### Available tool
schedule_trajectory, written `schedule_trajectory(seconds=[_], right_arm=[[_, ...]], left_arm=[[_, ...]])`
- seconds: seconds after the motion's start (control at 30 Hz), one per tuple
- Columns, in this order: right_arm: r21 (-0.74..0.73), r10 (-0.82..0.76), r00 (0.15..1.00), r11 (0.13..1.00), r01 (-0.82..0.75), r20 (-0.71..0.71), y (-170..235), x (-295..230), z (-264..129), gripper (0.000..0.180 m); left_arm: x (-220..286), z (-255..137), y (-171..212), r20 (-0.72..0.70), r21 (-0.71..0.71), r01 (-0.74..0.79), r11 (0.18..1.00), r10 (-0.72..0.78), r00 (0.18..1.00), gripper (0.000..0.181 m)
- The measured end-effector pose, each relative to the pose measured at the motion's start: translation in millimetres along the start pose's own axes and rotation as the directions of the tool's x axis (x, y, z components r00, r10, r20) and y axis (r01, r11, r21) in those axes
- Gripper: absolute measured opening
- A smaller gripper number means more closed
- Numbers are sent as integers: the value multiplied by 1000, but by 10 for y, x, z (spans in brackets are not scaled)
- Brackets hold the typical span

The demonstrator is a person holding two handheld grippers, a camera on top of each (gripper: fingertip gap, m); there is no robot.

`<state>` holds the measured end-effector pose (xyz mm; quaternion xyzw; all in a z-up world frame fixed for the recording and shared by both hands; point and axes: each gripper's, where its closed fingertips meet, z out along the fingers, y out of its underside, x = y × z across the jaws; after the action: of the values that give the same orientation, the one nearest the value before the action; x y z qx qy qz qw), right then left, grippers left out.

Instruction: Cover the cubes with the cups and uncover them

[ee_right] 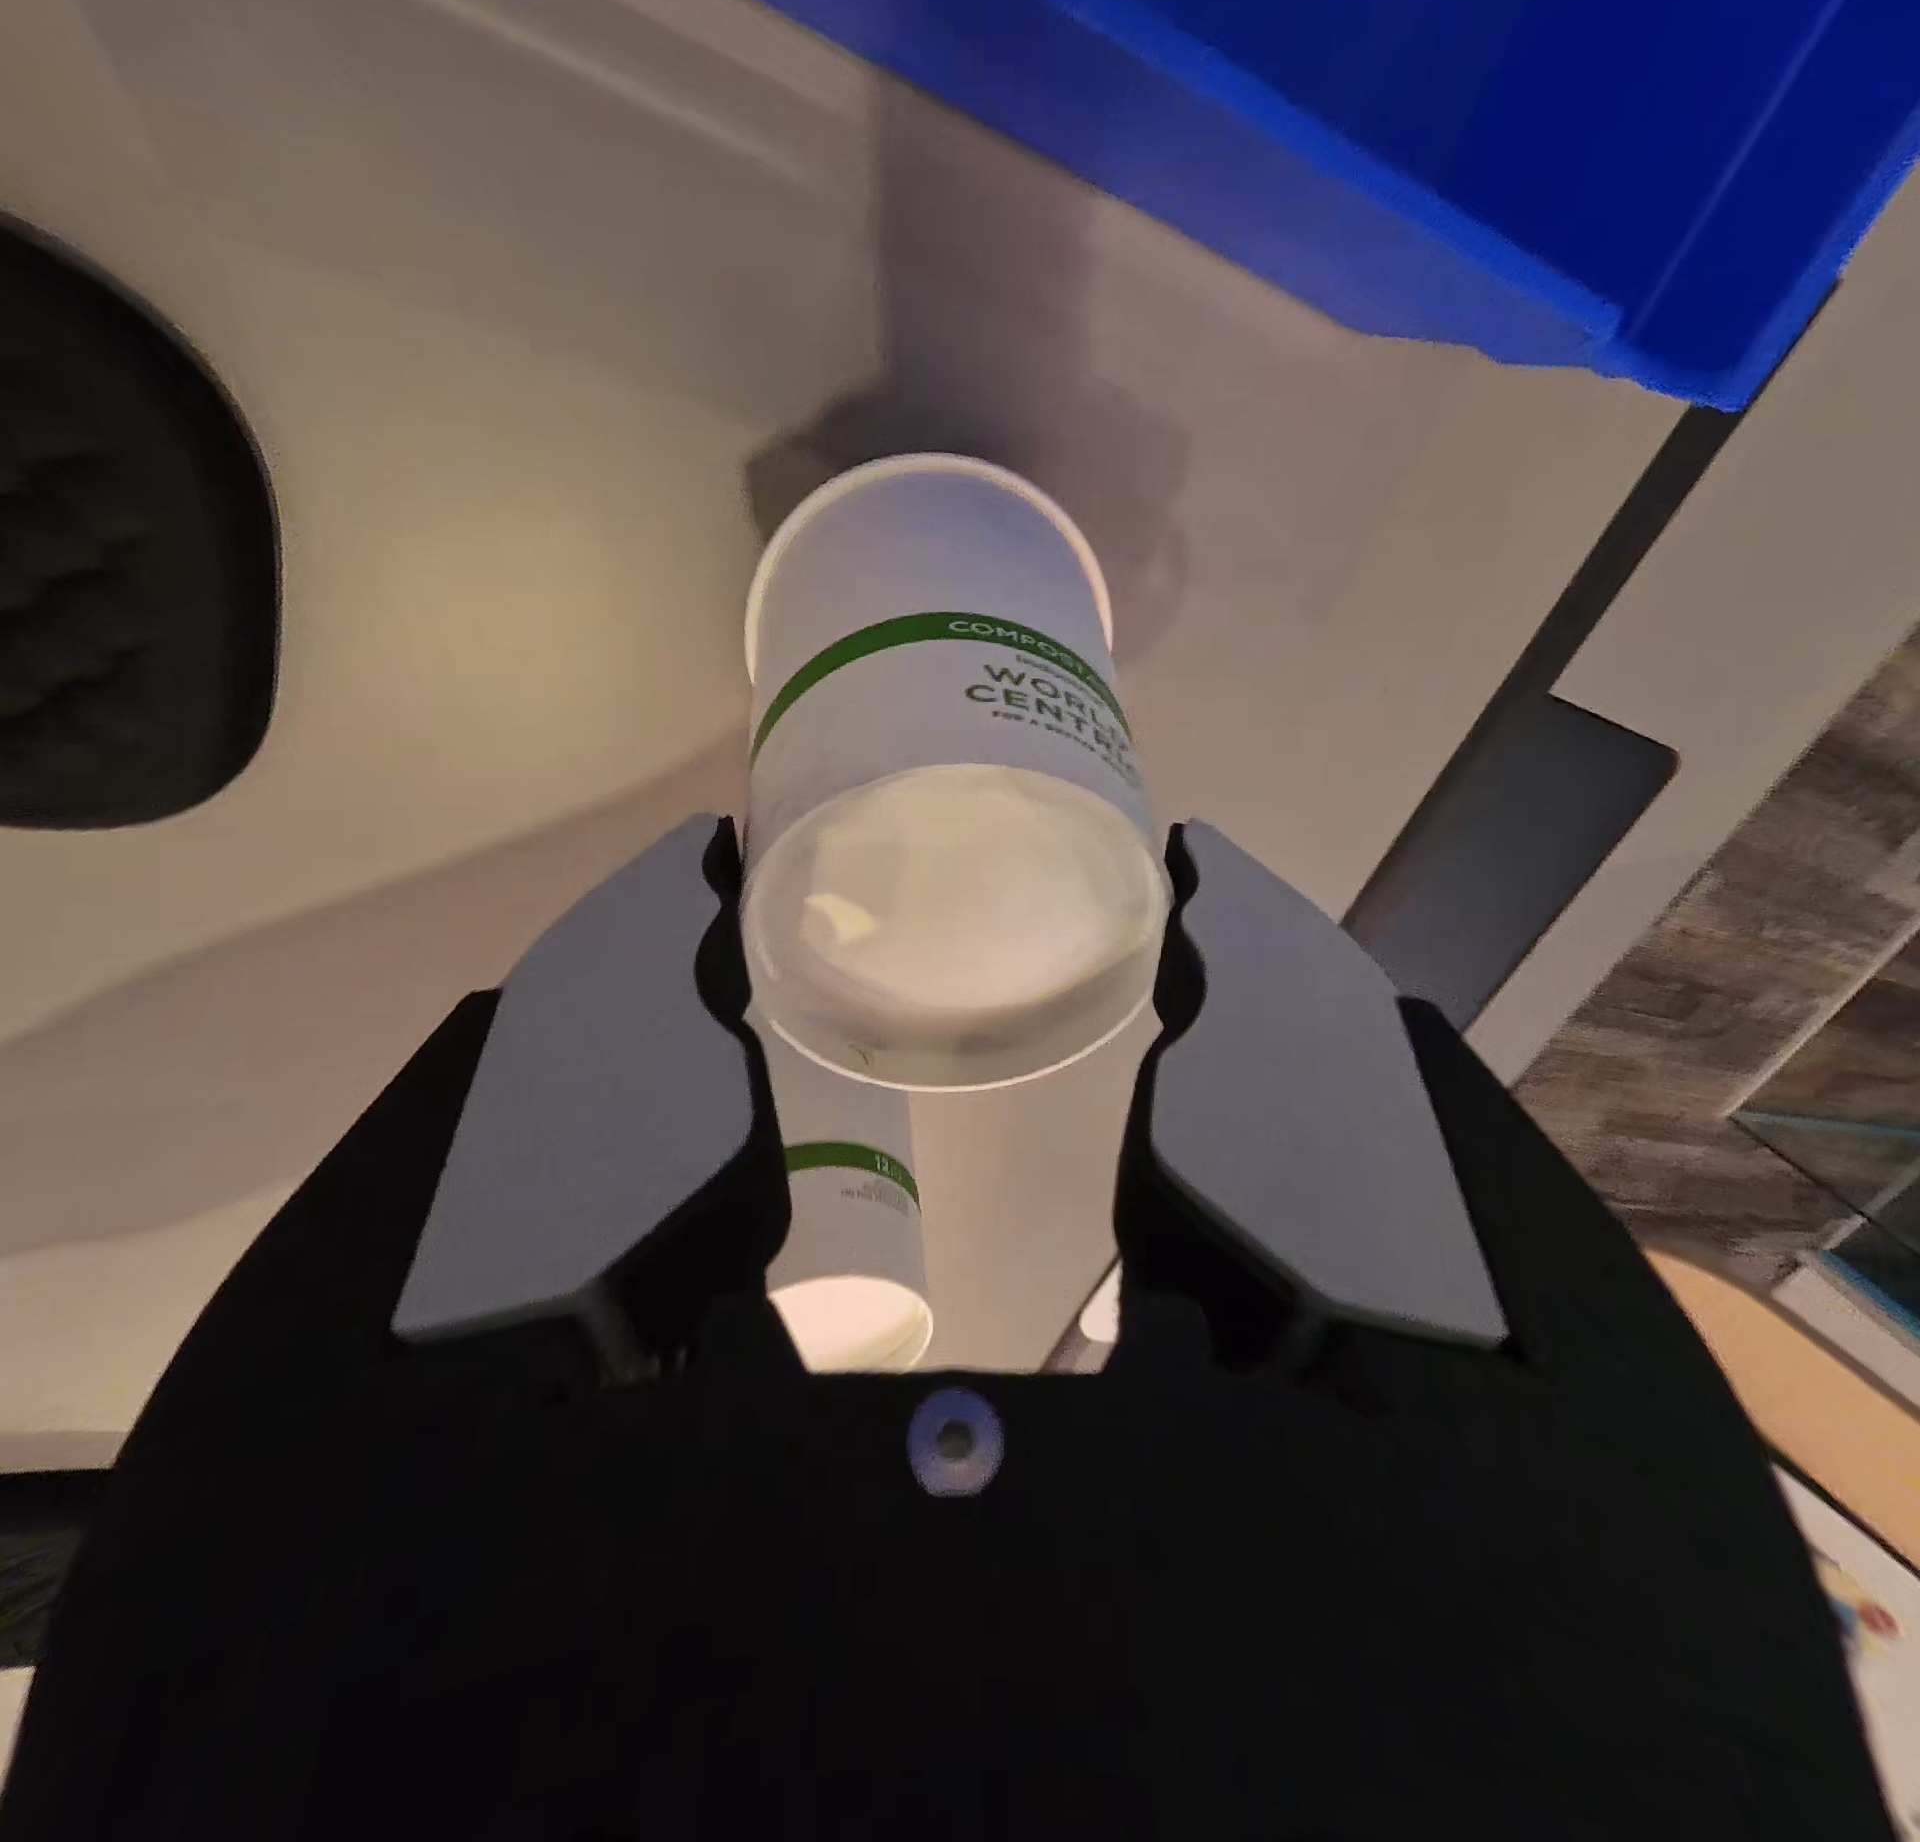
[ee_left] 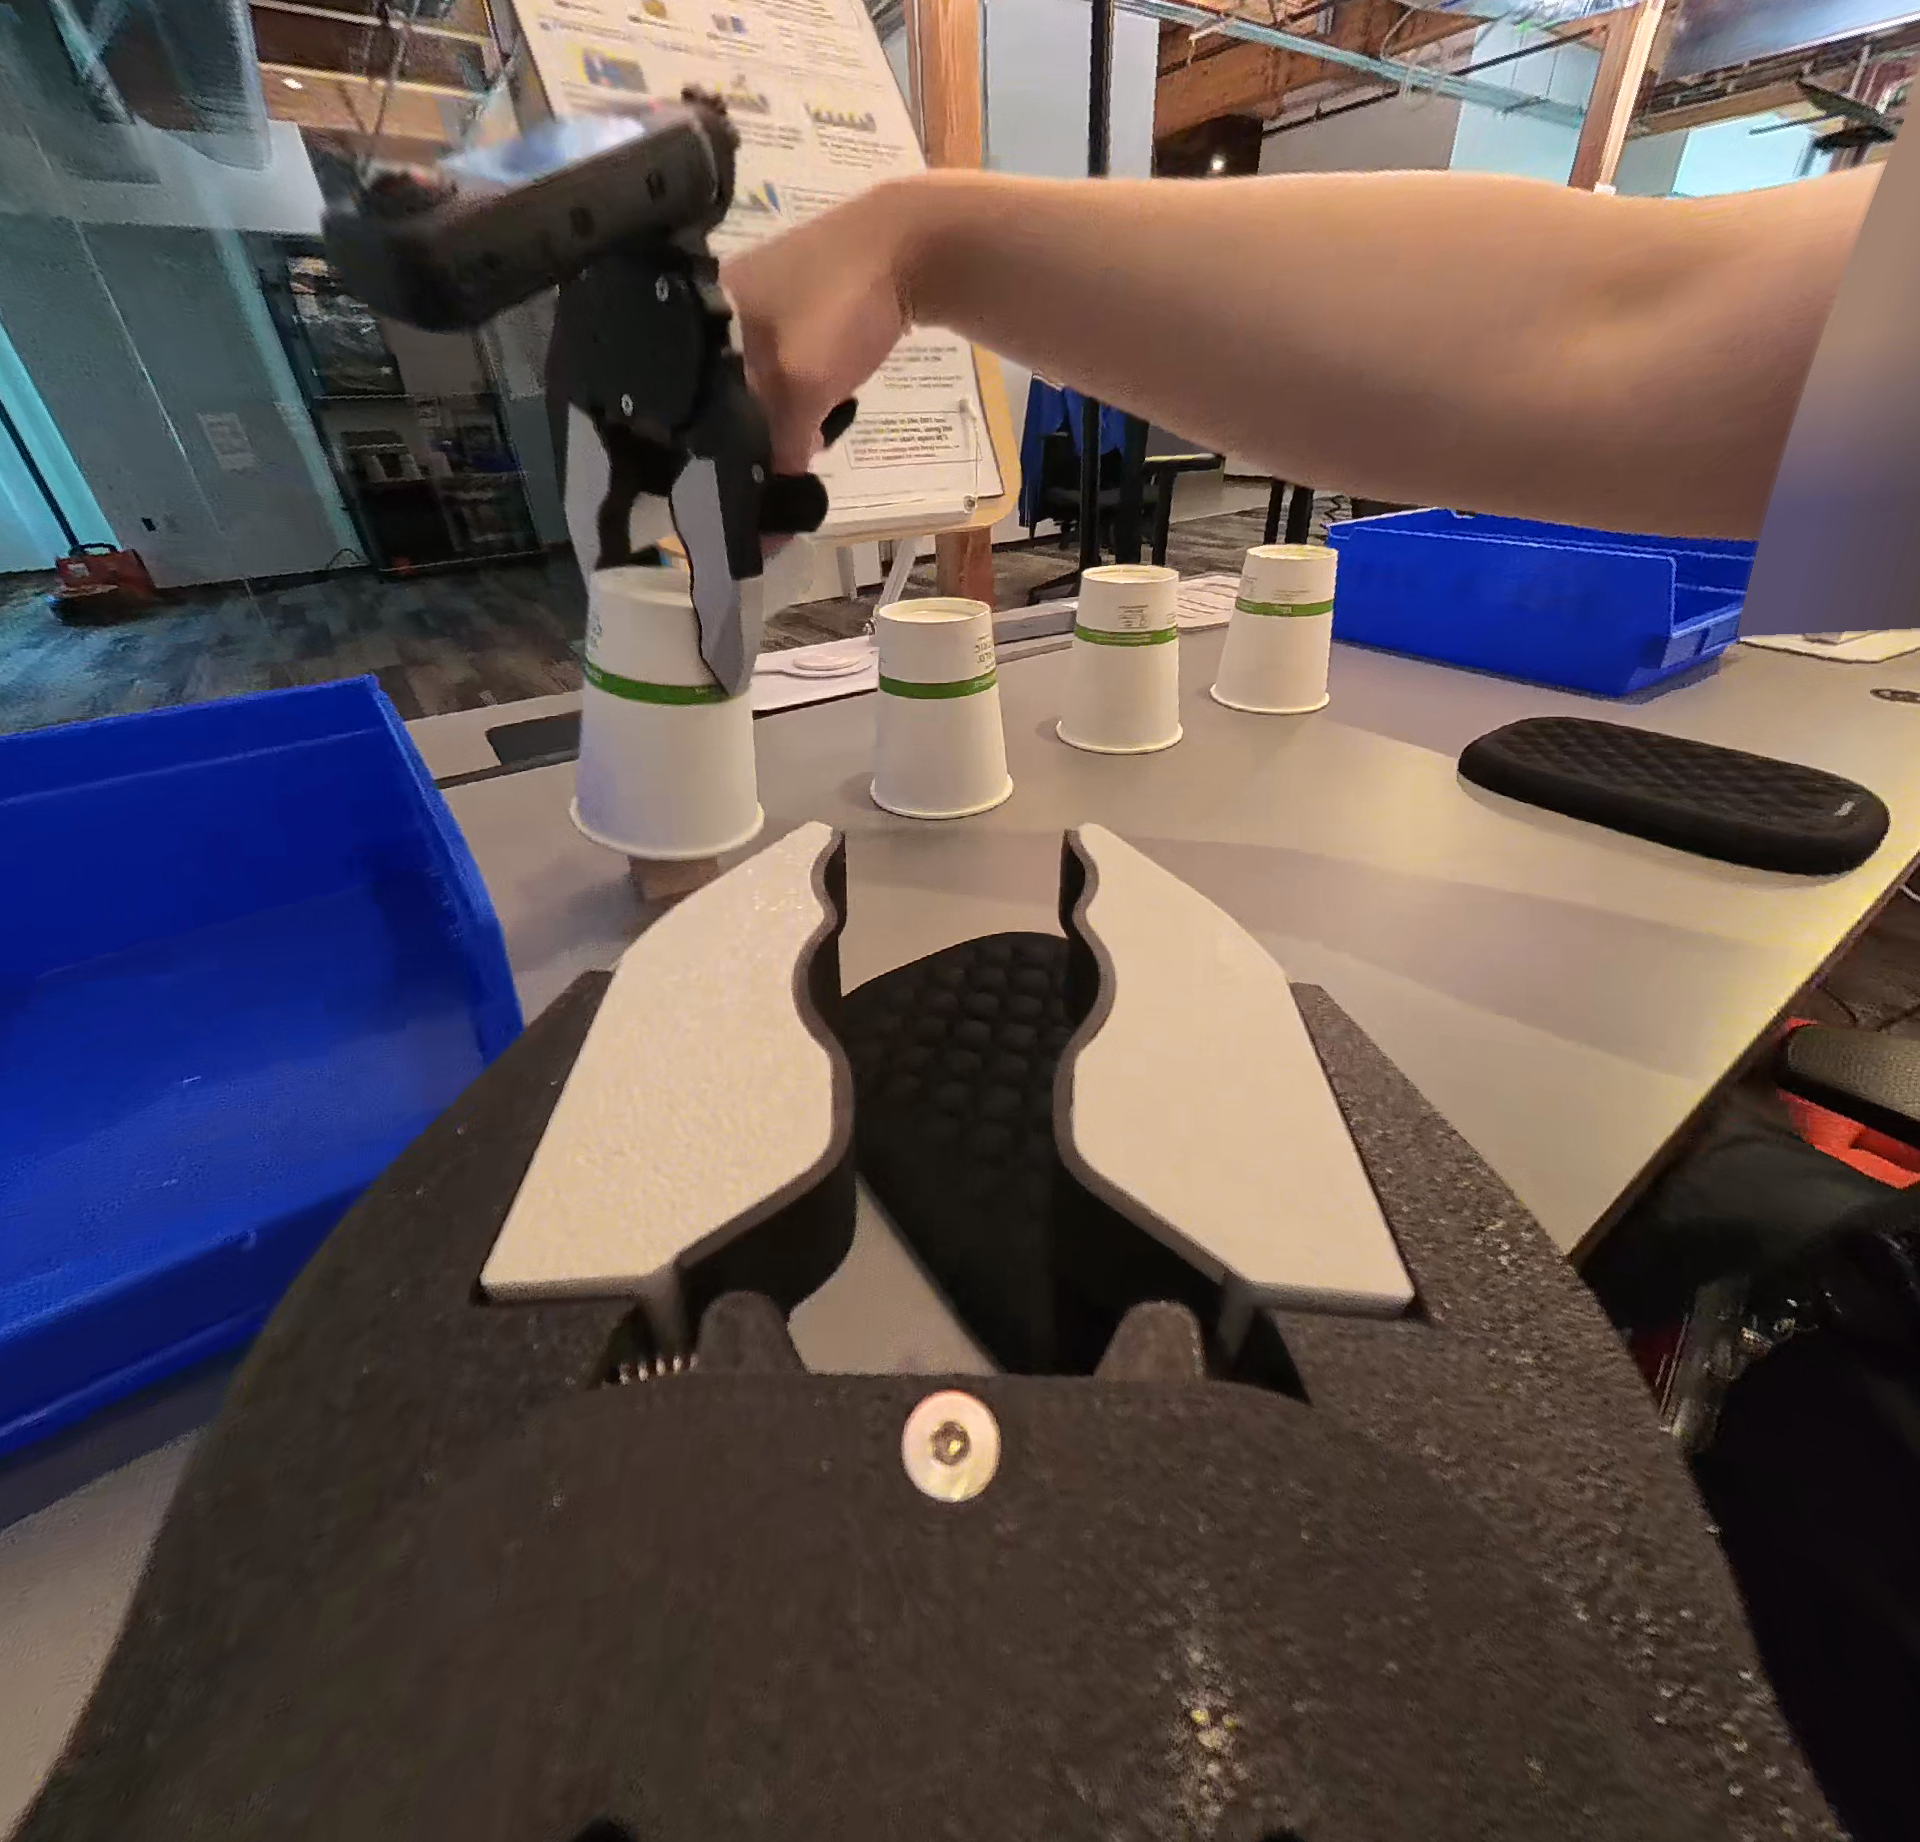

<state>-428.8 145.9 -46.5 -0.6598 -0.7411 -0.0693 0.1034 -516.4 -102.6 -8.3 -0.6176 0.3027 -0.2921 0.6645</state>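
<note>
Several upturned white paper cups with a green band stand in a row on the grey table (ee_left: 1351,857). My right gripper (ee_left: 686,639) is shut on the leftmost cup (ee_left: 665,753) and holds it just above the table; a brown cube (ee_left: 673,873) shows under its rim. In the right wrist view my right gripper (ee_right: 951,919) grips this cup (ee_right: 935,753) at its closed bottom end. The other cups (ee_left: 938,722) (ee_left: 1124,662) (ee_left: 1276,631) rest on the table. My left gripper (ee_left: 951,888) is open and empty, low over the table in front of the row.
A blue bin (ee_left: 208,1013) stands at the left, close to the lifted cup, and shows in the right wrist view (ee_right: 1455,130). Another blue bin (ee_left: 1538,597) stands at the back right. A black wrist pad (ee_left: 1673,805) lies at the right. A person's forearm (ee_left: 1351,338) crosses above the cups.
</note>
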Motion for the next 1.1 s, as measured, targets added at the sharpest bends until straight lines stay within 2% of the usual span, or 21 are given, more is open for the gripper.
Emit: schedule_trajectory(seconds=[0.13, 0.5, 0.83, 0.9, 1.0, 1.1], right_arm=[[14, 45, 997, 999, -46, 70, -116, 16, 162, 76], [-105, 68, 990, 993, -56, 121, -110, 51, 333, 76], [-69, 97, 984, 994, -87, 147, -162, 44, 359, 77], [-45, 95, 987, 995, -90, 128, -169, 62, 358, 83], [26, 97, 992, 995, -100, 85, -207, 108, 233, 86], [113, 73, 997, 991, -68, -38, -186, 220, -188, 85]], left_arm=[[-53, -91, 18, 7, 14, 10, 1000, -10, 1000, 38], [-86, -201, 73, -4, 20, 21, 1000, -21, 1000, 37], [-63, -202, 89, -25, 22, 28, 999, -28, 999, 36], [-51, -199, 90, -29, 22, 28, 999, -27, 999, 36], [-36, -211, 88, -38, 27, 27, 999, -26, 999, 36], [-68, -233, 80, -32, 33, 32, 999, -31, 999, 36]])
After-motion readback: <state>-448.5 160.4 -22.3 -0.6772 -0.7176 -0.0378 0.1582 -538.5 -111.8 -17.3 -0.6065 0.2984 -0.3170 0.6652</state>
